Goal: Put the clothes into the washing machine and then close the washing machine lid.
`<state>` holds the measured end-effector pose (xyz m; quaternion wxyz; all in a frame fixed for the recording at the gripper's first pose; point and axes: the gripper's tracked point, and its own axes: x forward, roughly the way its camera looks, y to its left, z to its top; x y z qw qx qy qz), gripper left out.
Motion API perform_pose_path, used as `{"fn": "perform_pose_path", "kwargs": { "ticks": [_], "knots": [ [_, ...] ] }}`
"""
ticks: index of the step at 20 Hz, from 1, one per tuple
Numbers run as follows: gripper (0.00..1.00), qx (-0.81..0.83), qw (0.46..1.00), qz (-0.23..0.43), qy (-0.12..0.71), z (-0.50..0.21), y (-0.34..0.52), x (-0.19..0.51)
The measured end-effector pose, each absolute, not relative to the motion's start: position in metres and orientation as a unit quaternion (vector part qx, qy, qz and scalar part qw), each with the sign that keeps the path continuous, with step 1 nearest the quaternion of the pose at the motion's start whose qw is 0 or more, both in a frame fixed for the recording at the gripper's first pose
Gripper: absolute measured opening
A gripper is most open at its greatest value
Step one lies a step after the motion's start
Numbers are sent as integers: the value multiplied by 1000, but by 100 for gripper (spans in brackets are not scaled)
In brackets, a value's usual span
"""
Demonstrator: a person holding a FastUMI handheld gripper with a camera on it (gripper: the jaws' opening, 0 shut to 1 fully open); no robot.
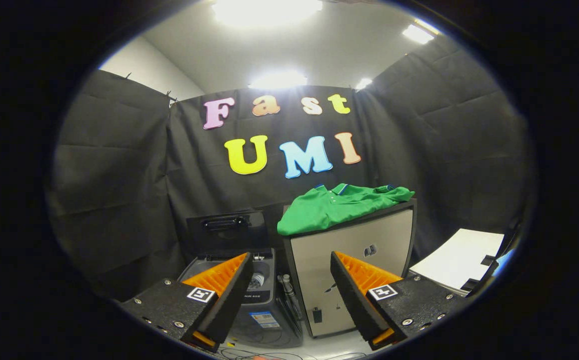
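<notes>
Holding: my gripper [292, 295] with its fingers spread wide and nothing between them; it grasps no thing.
Shirt: the green polo shirt [339, 206] lies folded on top of the pale cabinet [354, 260], at about 1 o'clock beyond my fingers, well apart from them.
Washing machine: the small top-loading washing machine [262, 300] stands on the floor just beside the cabinet, at about 11 o'clock, partly behind my left finger [224, 290].
Lid: the dark lid [227, 227] with its handle stands upright behind the opening, so the machine is open and ready.
Drum: I see a little of the opening past my left finger; if some clothes are inside, I cannot tell.
Right side: a white board [462, 260] lies at about 3 o'clock; it is not part of my work.
Progress: I judge the task is at its beginning. The shirt is not yet picked up and not yet in the machine, and the lid is not yet closed.
Left to do: take the shirt, put it in the drum, bring the lid down.
</notes>
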<state>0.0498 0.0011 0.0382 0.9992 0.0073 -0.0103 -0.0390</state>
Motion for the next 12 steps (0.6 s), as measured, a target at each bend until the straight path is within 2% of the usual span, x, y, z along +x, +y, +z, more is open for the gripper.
{"fn": "perform_pose_path", "kwargs": {
  "ticks": [12],
  "knots": [
    [96, -27, 997, -60, -40, 125, -15, 141]
  ]
}}
